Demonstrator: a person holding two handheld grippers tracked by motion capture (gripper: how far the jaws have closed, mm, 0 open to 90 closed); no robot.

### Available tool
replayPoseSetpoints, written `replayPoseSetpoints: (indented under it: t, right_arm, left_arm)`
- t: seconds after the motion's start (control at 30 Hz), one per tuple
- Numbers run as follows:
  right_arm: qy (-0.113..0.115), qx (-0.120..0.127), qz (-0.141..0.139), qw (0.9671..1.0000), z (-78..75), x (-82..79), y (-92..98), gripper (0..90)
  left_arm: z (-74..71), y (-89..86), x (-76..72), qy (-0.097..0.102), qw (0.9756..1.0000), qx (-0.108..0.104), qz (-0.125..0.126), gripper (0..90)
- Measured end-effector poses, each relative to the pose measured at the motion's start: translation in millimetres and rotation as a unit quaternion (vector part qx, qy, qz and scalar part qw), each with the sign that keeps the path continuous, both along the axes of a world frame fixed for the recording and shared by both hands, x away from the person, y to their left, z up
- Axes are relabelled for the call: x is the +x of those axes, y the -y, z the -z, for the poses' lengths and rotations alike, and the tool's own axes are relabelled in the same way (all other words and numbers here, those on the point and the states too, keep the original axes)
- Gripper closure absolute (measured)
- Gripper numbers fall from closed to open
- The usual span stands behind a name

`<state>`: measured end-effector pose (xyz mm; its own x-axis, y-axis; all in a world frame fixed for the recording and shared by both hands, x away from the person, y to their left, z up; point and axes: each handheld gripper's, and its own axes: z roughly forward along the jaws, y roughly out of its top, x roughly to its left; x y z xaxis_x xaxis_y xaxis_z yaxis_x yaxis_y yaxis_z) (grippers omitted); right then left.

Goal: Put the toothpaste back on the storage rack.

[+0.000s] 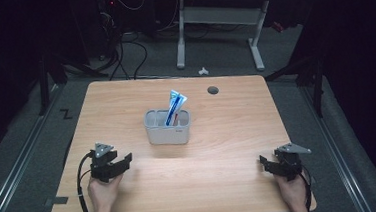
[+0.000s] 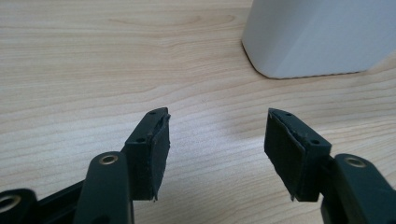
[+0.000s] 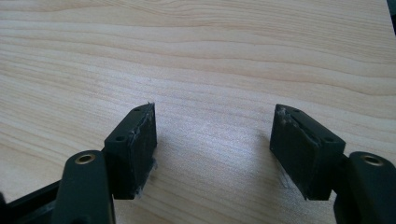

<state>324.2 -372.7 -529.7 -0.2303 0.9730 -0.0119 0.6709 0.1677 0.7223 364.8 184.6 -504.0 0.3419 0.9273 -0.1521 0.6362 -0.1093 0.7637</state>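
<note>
A pale grey rectangular holder [image 1: 167, 127] stands in the middle of the wooden table [image 1: 228, 133]. A blue and white toothpaste tube [image 1: 175, 106] leans upright inside it. My left gripper [image 1: 122, 163] rests near the front left of the table, open, with nothing between its jaws. In the left gripper view the left gripper [image 2: 217, 126] points at bare wood, with the holder's lower corner [image 2: 317, 37] ahead to the right. My right gripper [image 1: 266, 161] rests near the front right, open and empty. The right gripper view has the right gripper [image 3: 212, 123] over bare table.
A round cable hole [image 1: 213, 90] sits in the table's far right part. Beyond the table stand a white-legged desk [image 1: 220, 18] and cables on the floor. A metal rail [image 1: 19, 158] runs along the floor at the left.
</note>
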Motion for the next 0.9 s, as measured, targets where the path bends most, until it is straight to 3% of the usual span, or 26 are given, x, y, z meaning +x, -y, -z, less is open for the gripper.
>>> replayPoseSetpoints:
  t: [0.43, 0.9]
  right_arm:
    - [-0.001, 0.000, 0.001, 1.0000, 0.0, -0.1, -0.1, 31.8]
    - [0.000, 0.000, 0.000, 1.0000, 0.0, 0.0, 0.1, 31.8]
  left_arm:
    - [13.3, 2.8, 0.7, -0.010, 0.9999, 0.010, -0.008, 40.9]
    - [21.5, 8.1, 2.1, -0.007, 0.9995, 0.027, -0.014, 40.6]
